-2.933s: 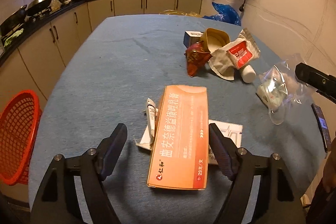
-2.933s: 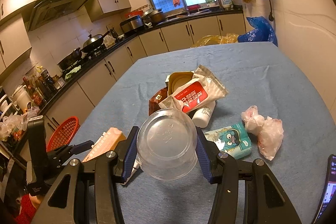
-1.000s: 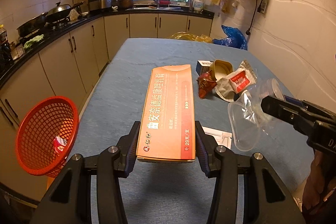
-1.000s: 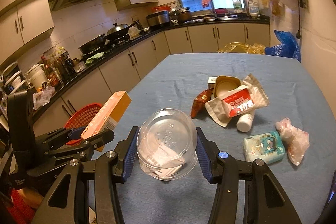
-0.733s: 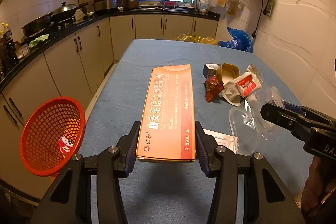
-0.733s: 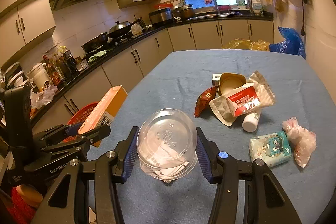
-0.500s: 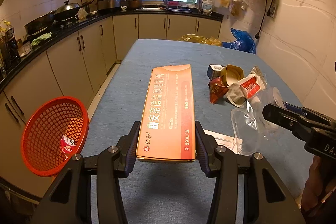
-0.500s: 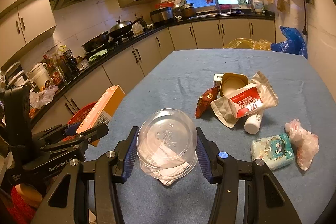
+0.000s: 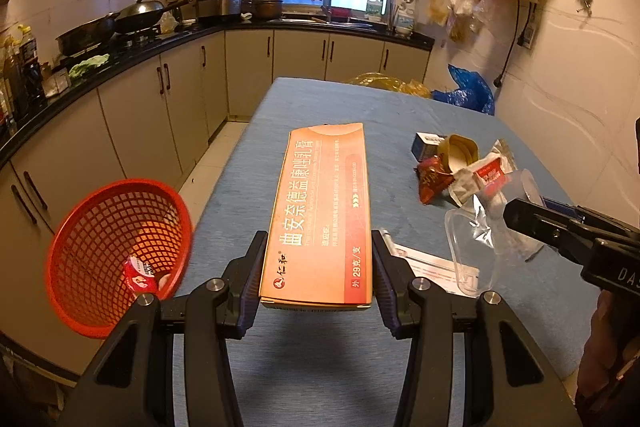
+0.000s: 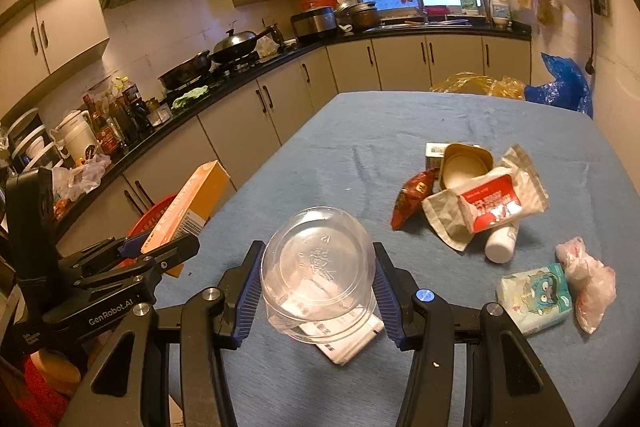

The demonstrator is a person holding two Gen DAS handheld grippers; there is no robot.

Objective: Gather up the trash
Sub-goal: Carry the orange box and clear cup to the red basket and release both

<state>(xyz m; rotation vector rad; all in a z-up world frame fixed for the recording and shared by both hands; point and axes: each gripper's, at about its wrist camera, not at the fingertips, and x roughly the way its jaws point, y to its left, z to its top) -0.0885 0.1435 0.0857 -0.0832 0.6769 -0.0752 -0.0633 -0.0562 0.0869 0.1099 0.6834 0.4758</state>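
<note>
My left gripper (image 9: 318, 263) is shut on a long orange medicine box (image 9: 320, 203) and holds it level above the blue table (image 9: 340, 107), near its left edge. The box also shows in the right wrist view (image 10: 188, 203). A red mesh basket (image 9: 104, 251) stands off the table's left edge, lower down, with a small red packet (image 9: 138, 275) inside. My right gripper (image 10: 318, 281) is shut on a clear plastic container (image 10: 320, 275), held above the table; it also shows in the left wrist view (image 9: 476, 243).
A white leaflet (image 9: 432, 267) lies on the table under the container. Further back sit a red snack wrapper (image 10: 410, 199), a tan tub (image 10: 464, 163), a white pouch with a red label (image 10: 488, 203) and a white bottle (image 10: 500, 243). A tissue pack (image 10: 536, 293) and a crumpled bag (image 10: 588, 277) lie right.
The left gripper closed on the orange box and lifted it off the table, then carried it left toward the basket. The right gripper rose with the container. Little has moved in the last second.
</note>
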